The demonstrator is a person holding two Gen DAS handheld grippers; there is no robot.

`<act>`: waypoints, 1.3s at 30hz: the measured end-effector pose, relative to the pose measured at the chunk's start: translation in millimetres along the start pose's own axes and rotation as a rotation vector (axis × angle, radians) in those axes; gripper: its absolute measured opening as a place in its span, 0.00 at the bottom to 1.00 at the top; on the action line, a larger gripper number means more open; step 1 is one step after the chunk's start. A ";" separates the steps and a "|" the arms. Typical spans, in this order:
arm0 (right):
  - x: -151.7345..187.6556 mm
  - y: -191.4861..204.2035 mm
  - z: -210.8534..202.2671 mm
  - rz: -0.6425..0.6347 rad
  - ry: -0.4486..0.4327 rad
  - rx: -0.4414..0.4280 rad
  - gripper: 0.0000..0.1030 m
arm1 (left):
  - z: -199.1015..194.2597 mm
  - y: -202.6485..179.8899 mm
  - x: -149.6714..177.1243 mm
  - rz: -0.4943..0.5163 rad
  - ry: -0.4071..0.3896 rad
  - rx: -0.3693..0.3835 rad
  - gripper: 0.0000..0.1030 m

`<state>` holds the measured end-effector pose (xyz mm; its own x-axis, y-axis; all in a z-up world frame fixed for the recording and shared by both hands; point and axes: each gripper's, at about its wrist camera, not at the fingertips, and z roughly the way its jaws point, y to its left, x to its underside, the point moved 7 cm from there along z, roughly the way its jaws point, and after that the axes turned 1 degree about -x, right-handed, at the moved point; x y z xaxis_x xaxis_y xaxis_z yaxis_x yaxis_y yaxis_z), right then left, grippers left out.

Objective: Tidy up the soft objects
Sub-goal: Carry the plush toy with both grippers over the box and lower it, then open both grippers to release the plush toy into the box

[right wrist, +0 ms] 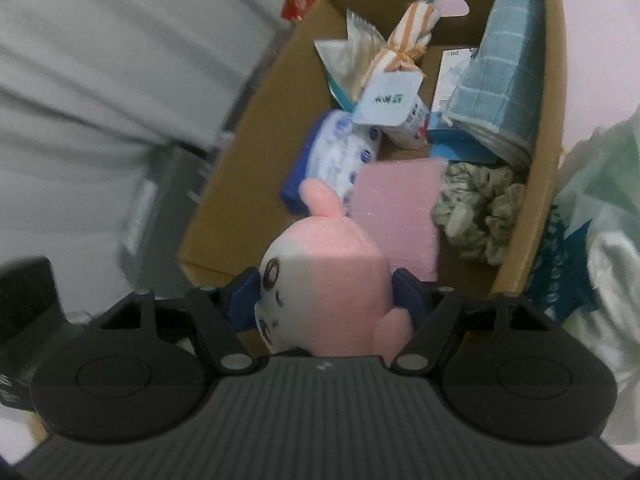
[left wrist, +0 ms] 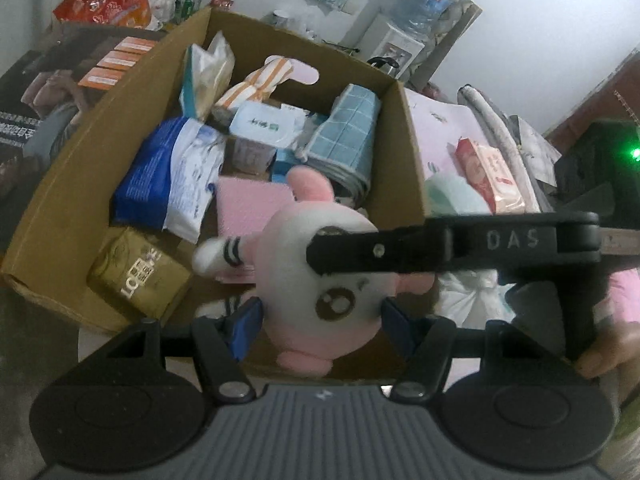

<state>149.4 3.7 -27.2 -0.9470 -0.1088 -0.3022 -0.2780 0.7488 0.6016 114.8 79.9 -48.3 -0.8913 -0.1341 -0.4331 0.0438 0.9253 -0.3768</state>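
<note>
Left wrist view shows the left gripper pinching the pink-and-white plush toy with its jaws above the near edge of the open cardboard box. The right gripper pinches it too. Lowering it onto the pink foam block before letting go seems wise. Its long axis points ear-first into the box.

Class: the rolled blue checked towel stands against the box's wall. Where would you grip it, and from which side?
Grip the blue towel across its rolled body, coming from above through the box opening. The roll looks soft, and the wall blocks one side.
</note>
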 end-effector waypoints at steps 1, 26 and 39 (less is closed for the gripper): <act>1.2 2.1 1.6 -0.017 0.009 0.013 0.71 | 2.8 1.8 1.7 0.002 0.005 -0.005 0.64; -5.5 12.8 -79.5 -0.104 -0.288 -0.072 0.79 | -55.8 22.3 8.1 0.073 -0.279 -0.139 0.94; 25.8 3.8 -138.7 -0.325 -0.604 0.461 0.99 | -76.0 41.6 14.6 0.023 -0.361 -0.294 0.97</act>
<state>101.6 -86.9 69.8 -0.5448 -0.0947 -0.8332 -0.3052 0.9478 0.0918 69.3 143.4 -8.1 -0.6755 -0.1794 -0.7152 -0.1151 0.9837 -0.1381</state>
